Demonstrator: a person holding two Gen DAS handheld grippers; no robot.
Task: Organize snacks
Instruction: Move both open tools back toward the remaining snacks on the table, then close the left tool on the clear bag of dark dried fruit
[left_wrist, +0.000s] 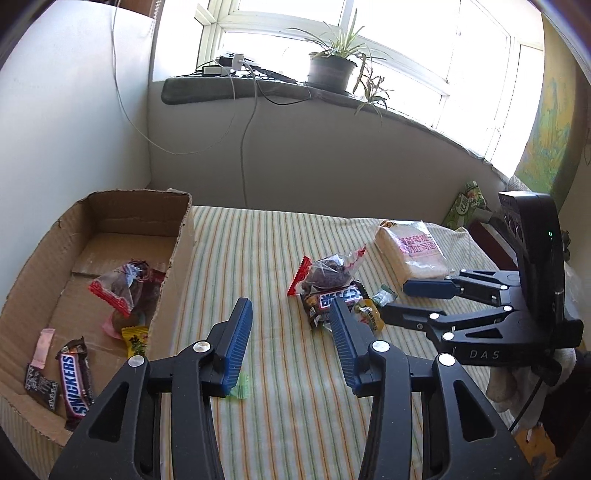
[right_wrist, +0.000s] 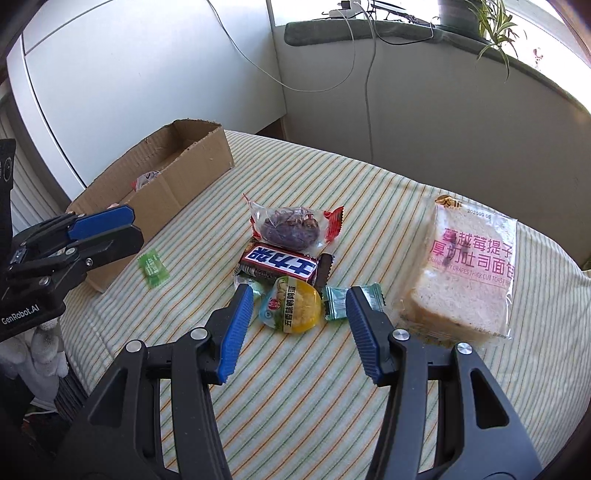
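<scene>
While your right hand-held gripper (right_wrist: 299, 295) hovers released and empty, the yellow snack packet (right_wrist: 295, 306) lies on the bench just beyond its tips, centred between them. Your left hand-held gripper (left_wrist: 291, 314), also released, sits nearer the cardboard box (left_wrist: 177, 258) at far left.

Your left gripper (left_wrist: 291, 314) angles down and forward, its blue-padded jaws parted with nothing between them, and the pads (left_wrist: 236, 347) press on nothing. Your right gripper (right_wrist: 300, 301) tilts downward more steeply, jaws spread a little wider and also empty; from the left wrist view it shows at the right (left_wrist: 406, 299), reaching in sideways with its two fingers apart. From the right wrist view your left gripper shows at the far left (right_wrist: 118, 227), and below it a pale glove (right_wrist: 46, 349) shows on your hand.
</scene>
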